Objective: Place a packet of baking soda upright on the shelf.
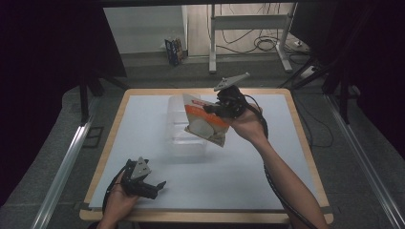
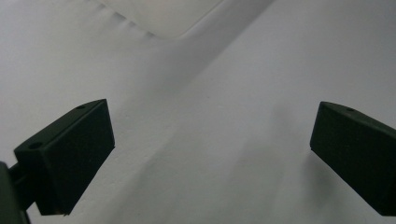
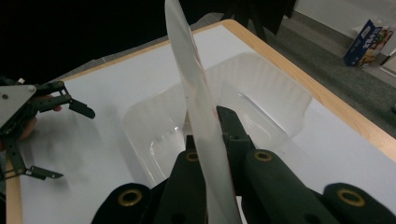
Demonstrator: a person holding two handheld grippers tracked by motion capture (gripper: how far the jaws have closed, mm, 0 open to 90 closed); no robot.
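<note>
My right gripper point(image 1: 210, 110) is shut on a flat orange-and-white packet point(image 1: 206, 121), held in the air over a clear plastic tub point(image 1: 184, 143) on the table. In the right gripper view the packet point(image 3: 194, 107) stands edge-on, squeezed by the jaws, with the tub point(image 3: 261, 107) below it. My left gripper point(image 1: 158, 187) rests near the table's front left, open with nothing in it. Its black fingers point(image 2: 70, 158) stand wide apart over the white table top, and a corner of the tub point(image 2: 163, 16) shows at the top.
The white table top point(image 1: 239, 181) has a wooden rim point(image 1: 305, 143). Beyond the table stand a metal frame point(image 1: 248, 28), floor cables point(image 1: 267, 45) and a small colourful carton point(image 1: 174, 50). Dark curtains hang at both sides.
</note>
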